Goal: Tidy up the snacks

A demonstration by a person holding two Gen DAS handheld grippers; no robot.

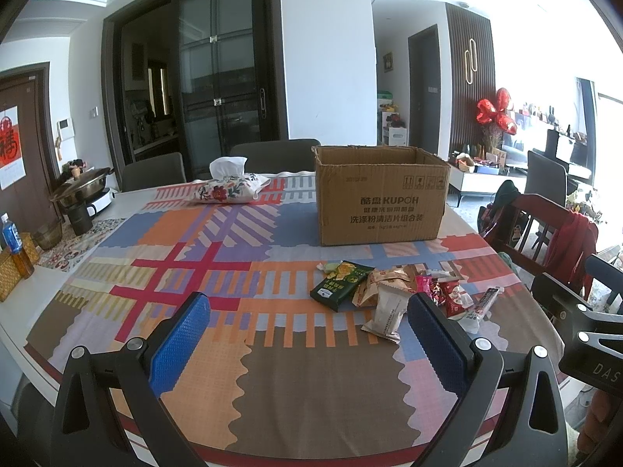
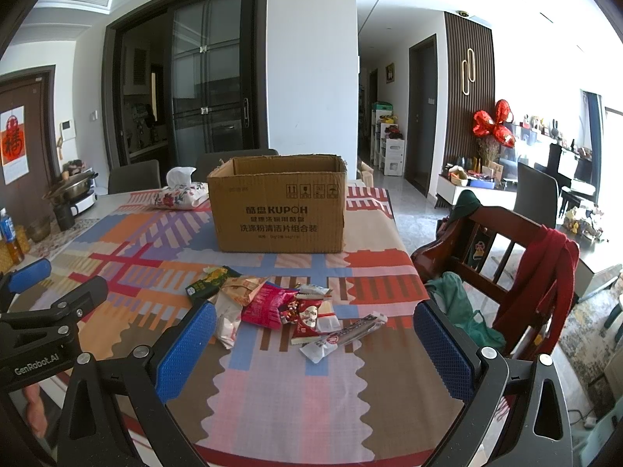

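Note:
An open cardboard box [image 1: 379,198] [image 2: 278,210] stands on the patterned tablecloth [image 1: 218,272] [image 2: 272,381]. In front of it lies a loose pile of snack packets: a dark green packet [image 1: 340,284] [image 2: 206,282], tan packets [image 1: 383,280] [image 2: 243,288], a white packet [image 1: 385,313] [image 2: 227,321], pink and red packets [image 1: 447,295] [image 2: 288,309] and a long white stick pack [image 1: 484,303] [image 2: 342,336]. My left gripper [image 1: 307,334] hovers open just short of the pile, nothing between its blue pads. My right gripper [image 2: 315,342] is open too, its fingers straddling the near end of the pile.
A floral tissue pouch [image 1: 229,186] [image 2: 179,194] lies at the back left. A pot [image 1: 80,186], bottle [image 1: 13,241] and cup stand at the table's left edge. A wooden chair [image 2: 498,264] with red and green clothes stands off the right edge.

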